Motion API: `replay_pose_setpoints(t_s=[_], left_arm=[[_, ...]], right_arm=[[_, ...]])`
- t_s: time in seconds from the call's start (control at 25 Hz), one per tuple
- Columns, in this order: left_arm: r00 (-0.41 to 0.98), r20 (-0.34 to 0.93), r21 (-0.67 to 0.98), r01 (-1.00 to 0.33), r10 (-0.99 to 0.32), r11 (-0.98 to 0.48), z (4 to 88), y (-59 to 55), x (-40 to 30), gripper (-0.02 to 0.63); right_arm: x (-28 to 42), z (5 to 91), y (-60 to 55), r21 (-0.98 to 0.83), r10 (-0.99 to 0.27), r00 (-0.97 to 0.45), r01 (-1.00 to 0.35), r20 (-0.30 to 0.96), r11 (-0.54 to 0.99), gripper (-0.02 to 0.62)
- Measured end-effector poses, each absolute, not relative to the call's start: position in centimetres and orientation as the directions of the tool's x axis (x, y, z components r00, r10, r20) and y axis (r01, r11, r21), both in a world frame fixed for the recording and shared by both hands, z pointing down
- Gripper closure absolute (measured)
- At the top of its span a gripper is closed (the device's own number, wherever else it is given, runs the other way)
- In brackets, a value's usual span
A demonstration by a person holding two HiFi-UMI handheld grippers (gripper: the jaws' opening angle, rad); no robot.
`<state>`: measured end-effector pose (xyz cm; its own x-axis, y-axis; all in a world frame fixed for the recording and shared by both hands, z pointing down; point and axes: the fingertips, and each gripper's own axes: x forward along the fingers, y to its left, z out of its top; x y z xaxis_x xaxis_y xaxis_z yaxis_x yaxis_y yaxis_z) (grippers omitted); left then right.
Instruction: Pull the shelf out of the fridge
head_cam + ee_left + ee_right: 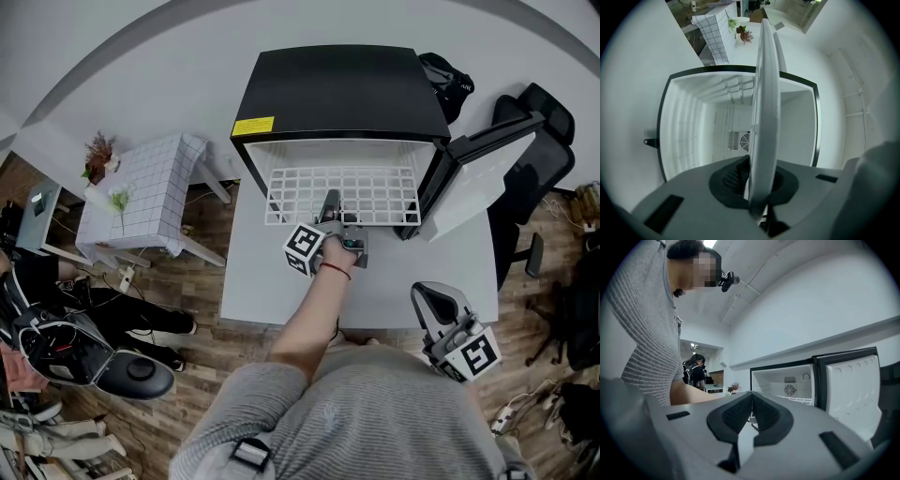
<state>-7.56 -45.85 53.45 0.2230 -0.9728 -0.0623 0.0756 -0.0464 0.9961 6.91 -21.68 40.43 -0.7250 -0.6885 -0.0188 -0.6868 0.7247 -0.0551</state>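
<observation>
a white wire shelf (319,192) is seen drawn partway out of the black mini fridge (337,84), its front edge overhanging the desk (272,281) at 6 o'clock of the cabinet. the door (478,178) is swung wide at 3 o'clock. the front rail is clamped edge-on between the jaws of the left hand-held gripper (331,208). the right hand-held gripper (433,302) is held back at 5 o'clock, jaws pressed together on nothing. the grid is judged light, stiff and smooth-coated, so a slipping pinch is the likely risk. a hold near the middle of the front rail should keep it from skewing as it is drawn.
</observation>
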Motion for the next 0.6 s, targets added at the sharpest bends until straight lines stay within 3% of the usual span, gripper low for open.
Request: replay_pose_setpoints(t_s=[0.6], left_arm=[[0.227,-0.067,0.995,0.085,-0.972,-0.049,53.4,-44.8,-7.5,0.574]], right_arm=[[6.8,40.0,-22.2,-0.040,-0.682,-0.731,-0.681,-0.021,0.732,0.583]])
